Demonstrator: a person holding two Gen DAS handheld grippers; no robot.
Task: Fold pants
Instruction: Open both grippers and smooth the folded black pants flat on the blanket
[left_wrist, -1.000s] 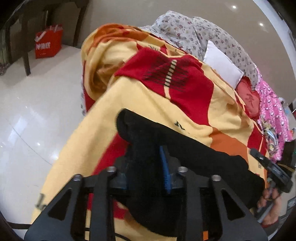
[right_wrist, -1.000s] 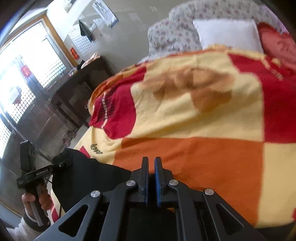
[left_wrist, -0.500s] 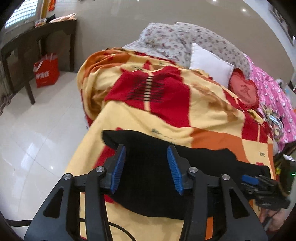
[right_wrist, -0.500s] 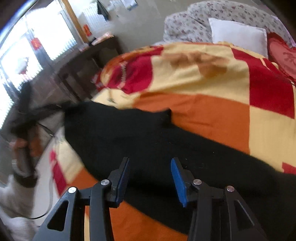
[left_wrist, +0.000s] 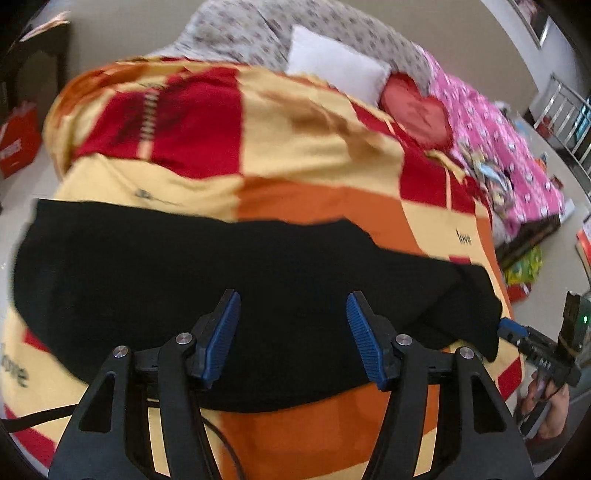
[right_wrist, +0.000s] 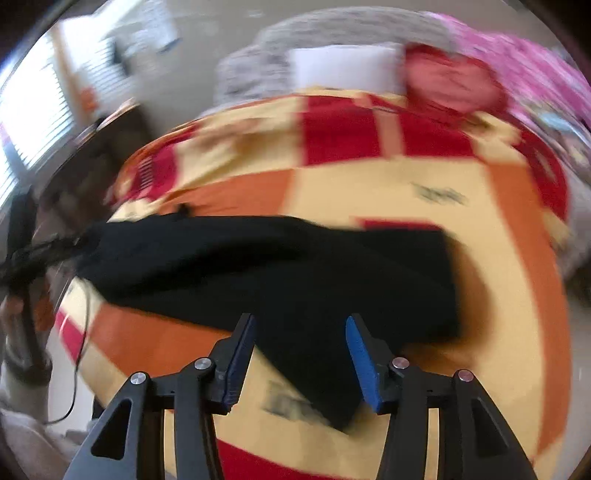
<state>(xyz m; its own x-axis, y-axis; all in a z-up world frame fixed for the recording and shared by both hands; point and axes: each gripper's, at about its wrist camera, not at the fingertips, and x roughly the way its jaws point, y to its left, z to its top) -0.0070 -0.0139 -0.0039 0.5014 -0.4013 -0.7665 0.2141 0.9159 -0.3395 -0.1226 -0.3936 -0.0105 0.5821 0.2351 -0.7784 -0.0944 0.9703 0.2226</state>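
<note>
Right now the black pants (left_wrist: 258, 280) are lying stretched in a long band across the checked blanket (left_wrist: 314, 155), filling the middle of the left wrist view from the left edge almost to the right one. In the right wrist view the same pants (right_wrist: 295, 273) are running from the left side of the frame toward the lower centre, though that picture is smeared with blur and the folds are hard to make out.

The left gripper (left_wrist: 291, 336) is hanging over the pants at the bottom of its own frame, jaws standing wide apart with their blue pads (left_wrist: 221, 332) clear of the cloth; they have just been opening, and only the flat fabric below is showing between them. The right gripper (right_wrist: 299, 354) is likewise spread at the bottom of its frame, jaws just opened, with a corner of the pants lying underneath the gap and nothing pinched.

At the lower right of the left wrist view, the right gripper (left_wrist: 517, 334) is poking in near the pants' end, with the person's hand (left_wrist: 546, 410) on its handle.

Farther up, a white pillow (left_wrist: 336, 70) and a red heart cushion (left_wrist: 413, 107) are sitting at the head of the bed, a pink printed cover (left_wrist: 498, 147) is trailing down the upper right, and a red bag (left_wrist: 18, 136) is standing on the floor at the left edge.
</note>
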